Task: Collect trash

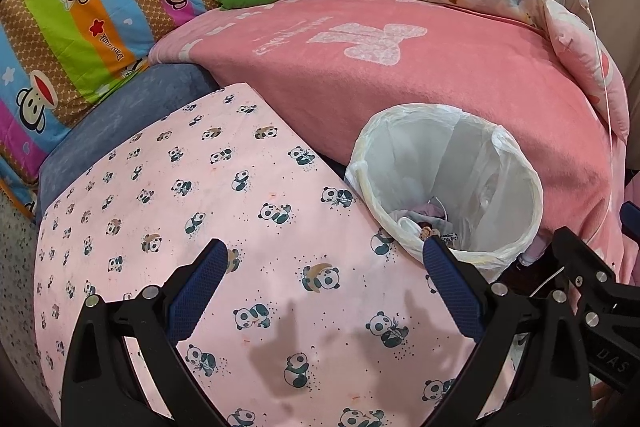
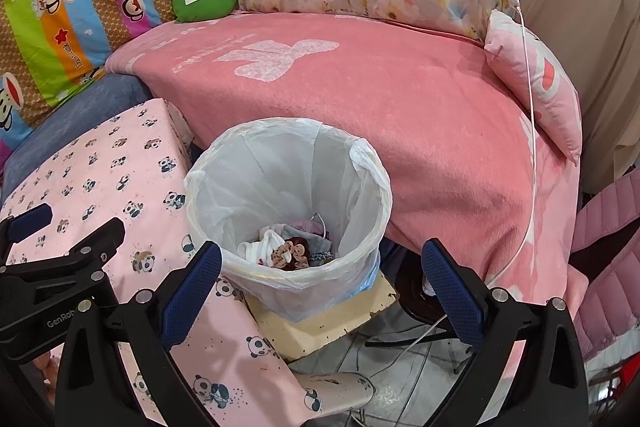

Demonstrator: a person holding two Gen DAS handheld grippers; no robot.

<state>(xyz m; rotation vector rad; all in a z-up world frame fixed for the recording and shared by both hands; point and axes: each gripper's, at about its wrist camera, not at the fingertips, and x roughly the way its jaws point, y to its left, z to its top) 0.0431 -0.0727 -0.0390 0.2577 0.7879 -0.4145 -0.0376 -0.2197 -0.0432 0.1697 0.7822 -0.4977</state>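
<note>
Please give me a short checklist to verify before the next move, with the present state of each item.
1. Left tongs open and holding nothing: ok.
2. Right tongs open and holding nothing: ok.
3. Trash bin upright, its mouth unobstructed: ok.
4. Plastic liner folded over the bin rim: ok.
5. Trash left on the panda cloth: none in view, ok.
6. Trash elsewhere, outside these views: cannot tell.

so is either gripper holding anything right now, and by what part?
Nothing is held. The left gripper and the right gripper are both open and empty; trash lies in the lined bin.
</note>
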